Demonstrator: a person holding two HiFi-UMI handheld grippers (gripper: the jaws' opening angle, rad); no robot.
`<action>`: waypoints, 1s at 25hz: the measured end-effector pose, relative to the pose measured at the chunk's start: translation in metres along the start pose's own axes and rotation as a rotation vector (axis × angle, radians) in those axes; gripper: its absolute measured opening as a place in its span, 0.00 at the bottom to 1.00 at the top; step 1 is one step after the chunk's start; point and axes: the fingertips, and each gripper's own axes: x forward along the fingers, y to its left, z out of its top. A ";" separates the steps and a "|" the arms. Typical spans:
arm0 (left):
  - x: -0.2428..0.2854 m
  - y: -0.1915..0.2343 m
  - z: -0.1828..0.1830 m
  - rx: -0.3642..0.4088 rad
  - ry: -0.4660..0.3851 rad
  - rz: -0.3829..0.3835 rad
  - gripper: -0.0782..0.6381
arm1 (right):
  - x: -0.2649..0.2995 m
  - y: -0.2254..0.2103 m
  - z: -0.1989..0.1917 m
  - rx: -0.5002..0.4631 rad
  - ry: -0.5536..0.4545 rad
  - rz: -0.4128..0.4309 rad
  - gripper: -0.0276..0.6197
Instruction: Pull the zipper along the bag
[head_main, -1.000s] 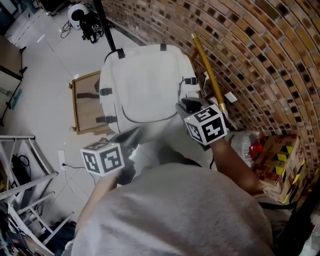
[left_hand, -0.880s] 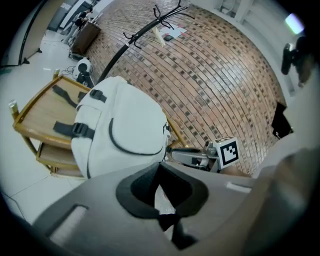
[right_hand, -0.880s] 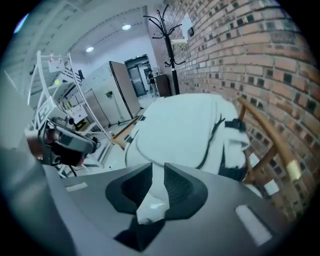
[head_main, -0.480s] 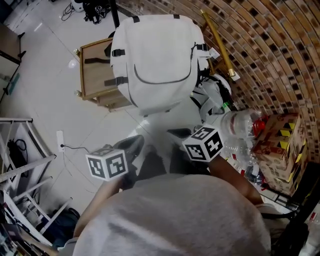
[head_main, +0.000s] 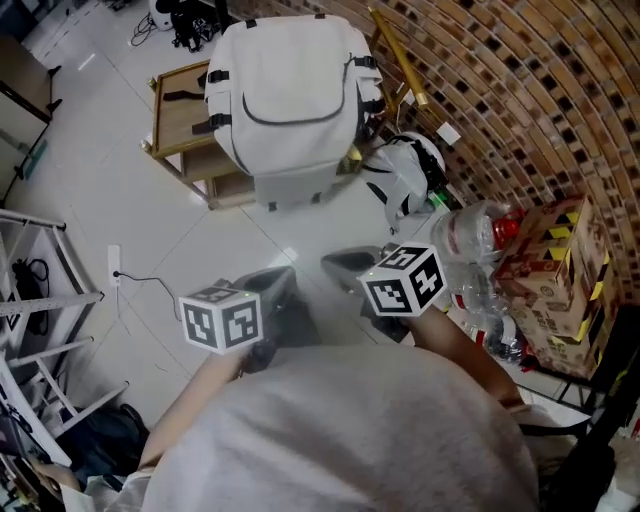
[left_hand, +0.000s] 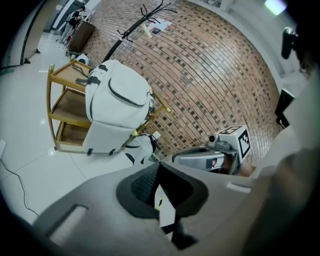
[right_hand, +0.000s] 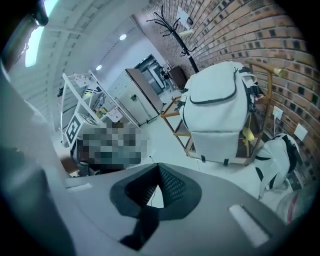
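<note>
White backpack far off, its zipper apparently closed; left gripper and right gripper near, pinched together, empty.

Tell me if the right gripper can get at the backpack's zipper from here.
Probably not yet. The right gripper sits well short, with floor between it and the backpack on the wooden shelf. Nothing blocks the zipper; step closer.

Bare floor lies open before the bag; right of it, a white-and-black object, bottles and a carton crowd the brick wall.
</note>
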 end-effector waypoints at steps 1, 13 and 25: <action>0.003 -0.016 -0.014 0.008 -0.007 0.000 0.11 | -0.014 0.004 -0.017 -0.002 -0.011 -0.001 0.05; -0.018 -0.168 -0.129 0.100 -0.156 0.072 0.11 | -0.161 0.060 -0.150 -0.057 -0.143 0.023 0.05; -0.040 -0.206 -0.142 0.151 -0.222 0.098 0.11 | -0.184 0.107 -0.148 -0.154 -0.199 0.086 0.04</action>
